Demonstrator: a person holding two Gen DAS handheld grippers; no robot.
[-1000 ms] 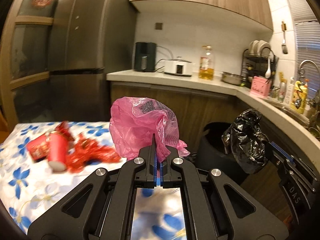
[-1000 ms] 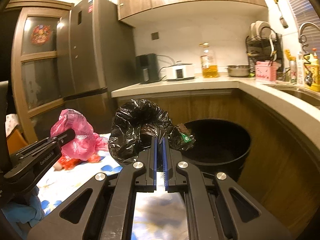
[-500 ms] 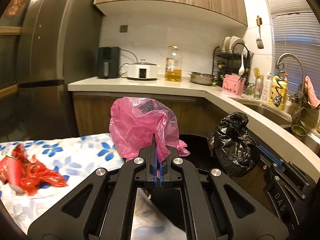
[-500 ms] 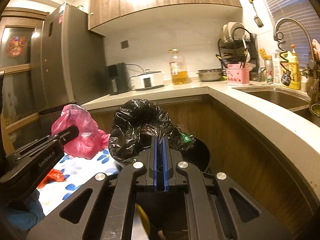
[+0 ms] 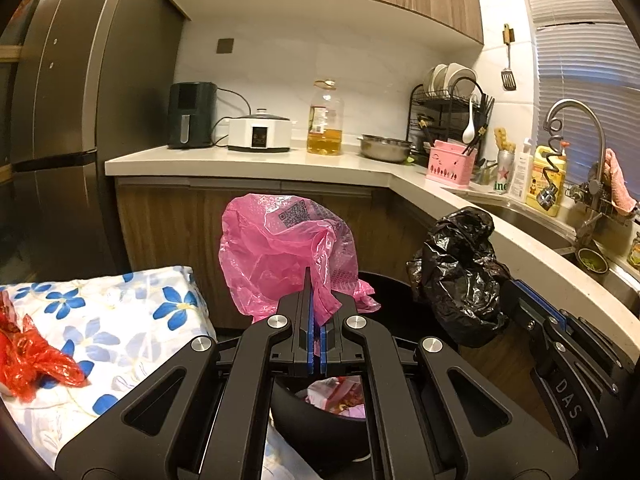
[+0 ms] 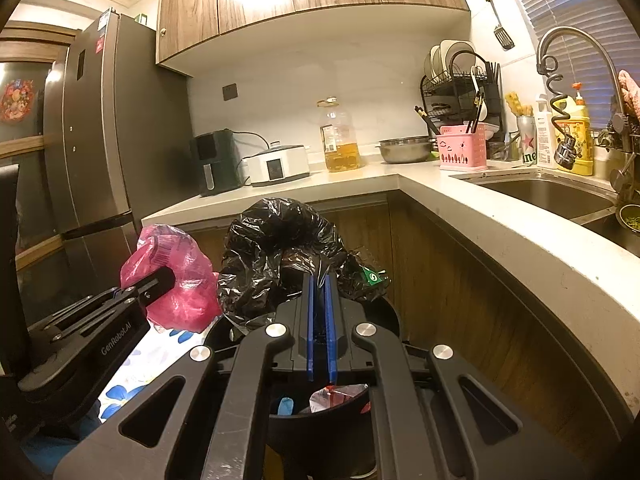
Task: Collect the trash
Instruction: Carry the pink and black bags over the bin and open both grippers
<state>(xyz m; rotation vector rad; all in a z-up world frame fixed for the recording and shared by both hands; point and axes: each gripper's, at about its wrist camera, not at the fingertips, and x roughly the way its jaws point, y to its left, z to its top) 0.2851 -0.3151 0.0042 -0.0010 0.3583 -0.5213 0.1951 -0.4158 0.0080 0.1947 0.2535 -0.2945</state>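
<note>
My left gripper (image 5: 315, 304) is shut on a crumpled pink plastic bag (image 5: 280, 248) and holds it above the black trash bin (image 5: 316, 420). My right gripper (image 6: 319, 292) is shut on a crumpled black plastic bag (image 6: 276, 244), held over the same bin (image 6: 320, 428). The black bag also shows at the right of the left wrist view (image 5: 460, 276), and the pink bag at the left of the right wrist view (image 6: 176, 280). The bin holds some trash (image 5: 340, 396).
A table with a blue-flowered cloth (image 5: 120, 320) stands left of the bin, with red plastic trash (image 5: 32, 360) on it. A wooden cabinet and L-shaped counter (image 5: 440, 192) wrap behind and to the right. A fridge (image 5: 60, 120) stands at left.
Both grippers have swung right, away from the table, and now hold their bags above the bin. The bin's inside has come into view below the jaws.
</note>
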